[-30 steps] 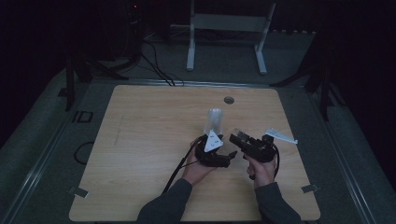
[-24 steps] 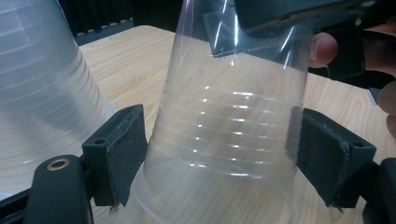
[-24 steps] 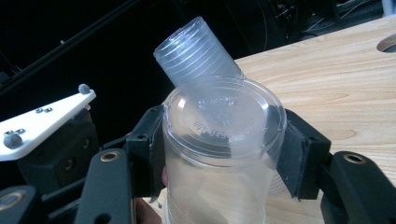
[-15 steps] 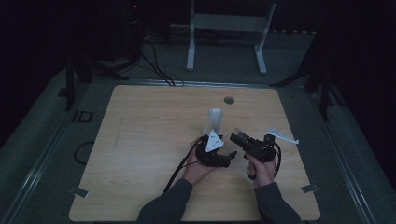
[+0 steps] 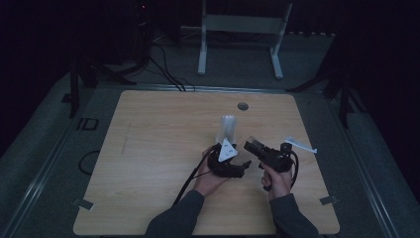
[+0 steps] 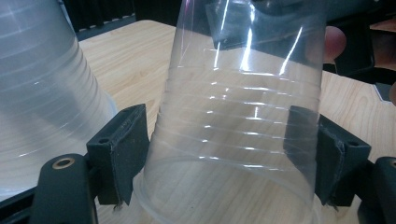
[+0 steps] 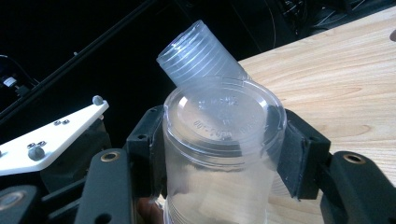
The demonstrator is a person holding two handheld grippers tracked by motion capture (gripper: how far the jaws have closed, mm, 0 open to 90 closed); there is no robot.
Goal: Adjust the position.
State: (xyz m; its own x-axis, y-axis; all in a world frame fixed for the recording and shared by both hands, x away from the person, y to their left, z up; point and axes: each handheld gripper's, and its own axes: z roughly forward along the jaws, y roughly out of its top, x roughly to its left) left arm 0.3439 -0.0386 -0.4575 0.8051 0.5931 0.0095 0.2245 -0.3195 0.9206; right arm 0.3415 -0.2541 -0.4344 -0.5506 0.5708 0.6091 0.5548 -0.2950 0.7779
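Wooden table [image 5: 148, 148], two clear cups [image 7: 219, 154], one stack [image 5: 227, 129], two grippers [image 5: 229, 166].

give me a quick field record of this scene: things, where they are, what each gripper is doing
surface: wooden table
held thing: clear plastic cup, base toward the right gripper's camera
right gripper: shut on the clear plastic cup, fingers pressed on its sides
left gripper: open, jaws have just been closing around the cup's wide end; left finger clearly apart from it, right-side contact unclear
other thing: stack of cups standing on the table, beyond the grippers
hands: left hand and right hand at the near edge
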